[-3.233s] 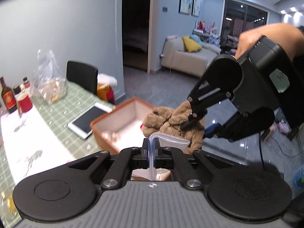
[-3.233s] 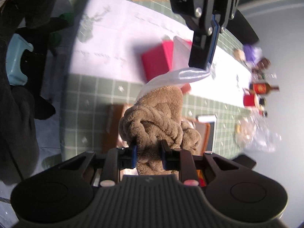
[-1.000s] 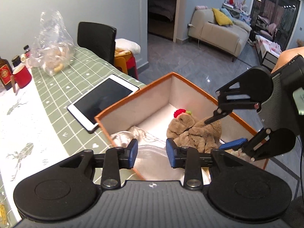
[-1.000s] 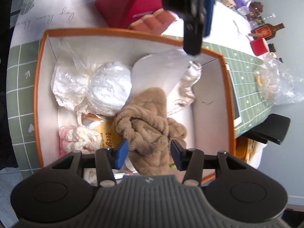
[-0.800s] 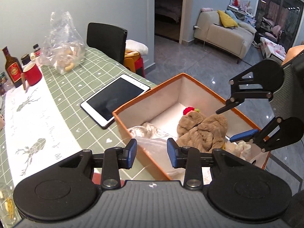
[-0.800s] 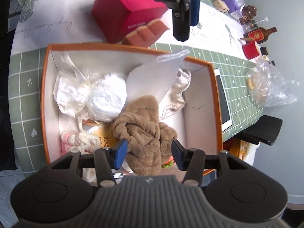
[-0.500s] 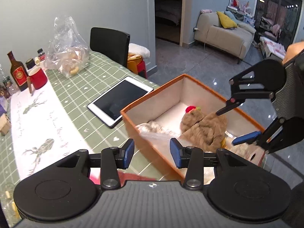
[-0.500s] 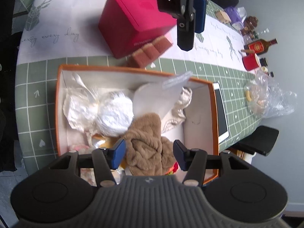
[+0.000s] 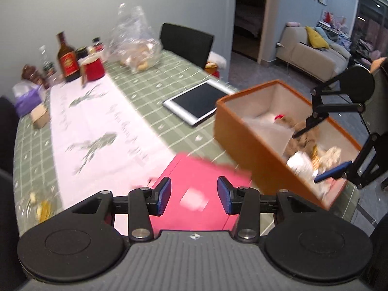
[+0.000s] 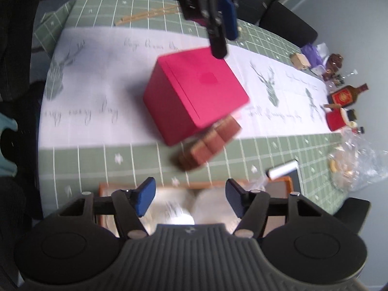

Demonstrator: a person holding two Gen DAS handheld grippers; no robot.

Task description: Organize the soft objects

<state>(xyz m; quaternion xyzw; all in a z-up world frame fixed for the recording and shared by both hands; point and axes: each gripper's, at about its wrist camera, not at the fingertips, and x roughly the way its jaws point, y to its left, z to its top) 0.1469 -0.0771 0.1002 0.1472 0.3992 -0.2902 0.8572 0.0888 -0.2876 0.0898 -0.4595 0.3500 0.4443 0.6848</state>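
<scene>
A green checked table (image 9: 169,77) with a white runner stands beside a living room (sofa beyond). The orange box (image 9: 245,133) holds the brown plush (image 9: 298,140). The left gripper (image 9: 194,195) hovers over a red box (image 10: 194,92), empty; the right gripper (image 10: 189,197), just widened, holds nothing.

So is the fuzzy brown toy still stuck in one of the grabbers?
No, the brown plush toy lies in the orange box, and both the left gripper and right gripper are open and empty.
</scene>
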